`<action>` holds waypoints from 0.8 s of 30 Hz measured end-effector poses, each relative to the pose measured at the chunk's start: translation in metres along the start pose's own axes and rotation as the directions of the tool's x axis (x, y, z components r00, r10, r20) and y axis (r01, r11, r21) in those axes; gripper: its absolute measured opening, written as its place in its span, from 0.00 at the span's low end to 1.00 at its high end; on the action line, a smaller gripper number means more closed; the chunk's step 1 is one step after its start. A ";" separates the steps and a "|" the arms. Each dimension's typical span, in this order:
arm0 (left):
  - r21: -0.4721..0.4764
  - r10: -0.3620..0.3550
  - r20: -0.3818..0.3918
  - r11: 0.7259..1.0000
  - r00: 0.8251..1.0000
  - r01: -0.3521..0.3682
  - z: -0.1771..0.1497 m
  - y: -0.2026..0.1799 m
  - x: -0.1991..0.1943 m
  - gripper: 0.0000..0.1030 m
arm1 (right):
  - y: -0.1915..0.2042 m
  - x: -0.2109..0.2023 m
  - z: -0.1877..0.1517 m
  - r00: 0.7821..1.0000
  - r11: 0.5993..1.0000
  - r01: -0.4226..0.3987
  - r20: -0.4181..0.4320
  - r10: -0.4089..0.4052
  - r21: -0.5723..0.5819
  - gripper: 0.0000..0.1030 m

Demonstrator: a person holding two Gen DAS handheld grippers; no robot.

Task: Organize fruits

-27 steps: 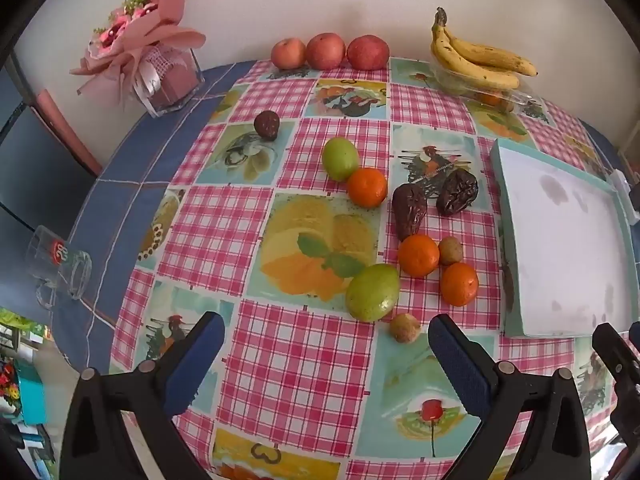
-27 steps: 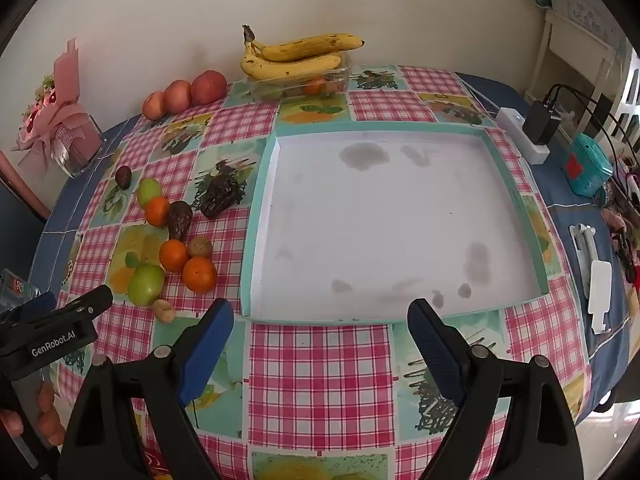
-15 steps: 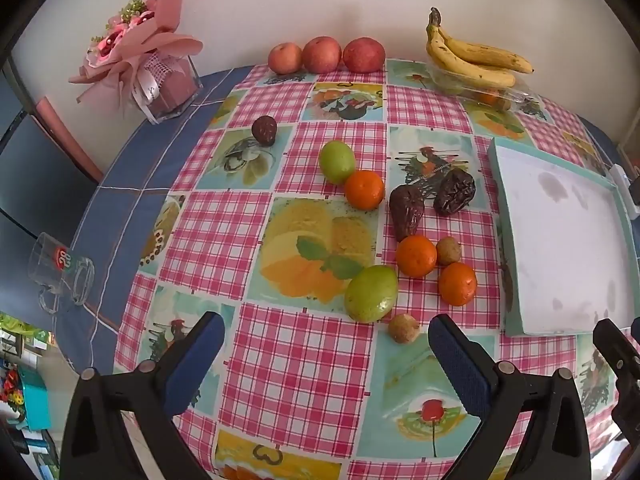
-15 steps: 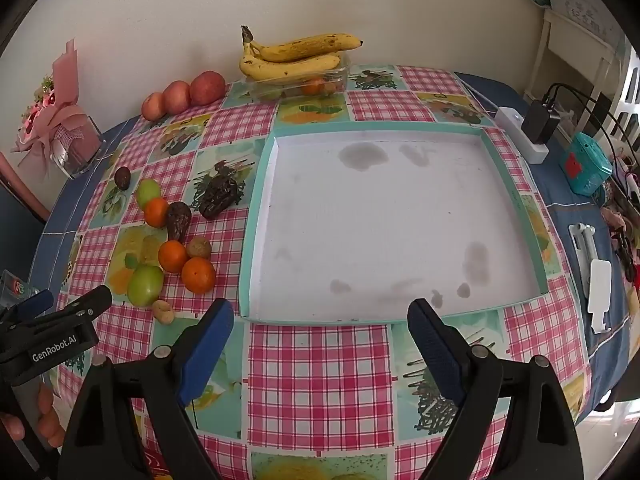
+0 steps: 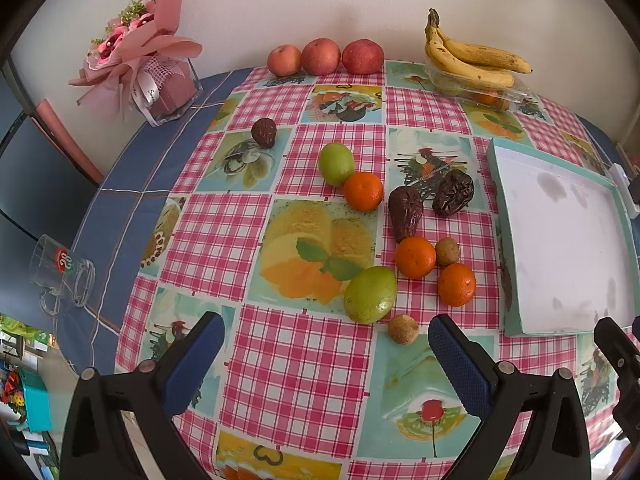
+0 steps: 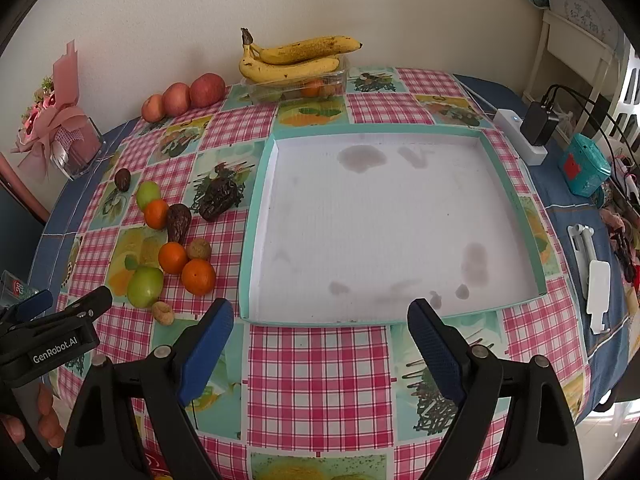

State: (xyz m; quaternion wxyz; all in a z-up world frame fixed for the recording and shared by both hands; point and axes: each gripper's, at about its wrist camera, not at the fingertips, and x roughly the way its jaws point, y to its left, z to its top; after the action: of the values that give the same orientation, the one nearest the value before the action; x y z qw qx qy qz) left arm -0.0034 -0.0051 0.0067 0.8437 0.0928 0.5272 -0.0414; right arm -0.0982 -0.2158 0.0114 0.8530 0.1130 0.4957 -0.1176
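Observation:
Loose fruit lies on the checked tablecloth: a large green fruit (image 5: 370,294), three oranges (image 5: 415,257), a second green fruit (image 5: 336,163), dark wrinkled fruits (image 5: 405,211), and small brown ones (image 5: 403,329). A white tray with a teal rim (image 6: 256,236) sits to their right with nothing in it. My left gripper (image 5: 320,354) hovers open above the cloth, just short of the green fruit. My right gripper (image 6: 320,338) hangs open over the tray's near edge (image 6: 320,322). Nothing is between either pair of fingers.
Three red apples (image 5: 320,56) and bananas on a clear punnet (image 5: 472,62) stand by the wall. A pink bouquet (image 5: 140,52) and a glass mug (image 5: 60,276) sit at the left. A power strip with charger (image 6: 528,132), a teal box (image 6: 584,168) and white items (image 6: 596,276) lie right of the tray.
The left view has pulled back slightly, so the fruit sits a little higher and farther in frame. The right gripper has barely moved. Both stay open.

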 end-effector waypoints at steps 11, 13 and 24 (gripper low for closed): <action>-0.001 0.002 0.000 1.000 1.000 -0.002 0.000 -0.001 0.000 1.00 | 0.000 -0.001 0.000 1.000 1.000 0.000 0.002 0.000 0.000 0.87; -0.002 0.002 0.000 1.000 1.000 -0.002 0.000 -0.001 0.000 1.00 | 0.000 -0.001 0.000 1.000 1.000 0.000 0.003 0.000 0.000 0.87; -0.003 0.001 0.000 1.000 1.000 -0.001 0.000 -0.002 0.000 1.00 | 0.000 -0.001 0.001 1.000 1.000 0.001 0.004 -0.001 -0.001 0.87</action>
State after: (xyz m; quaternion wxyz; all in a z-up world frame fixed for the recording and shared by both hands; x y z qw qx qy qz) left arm -0.0037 -0.0072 0.0067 0.8438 0.0921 0.5271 -0.0402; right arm -0.0982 -0.2156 0.0128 0.8540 0.1123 0.4941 -0.1181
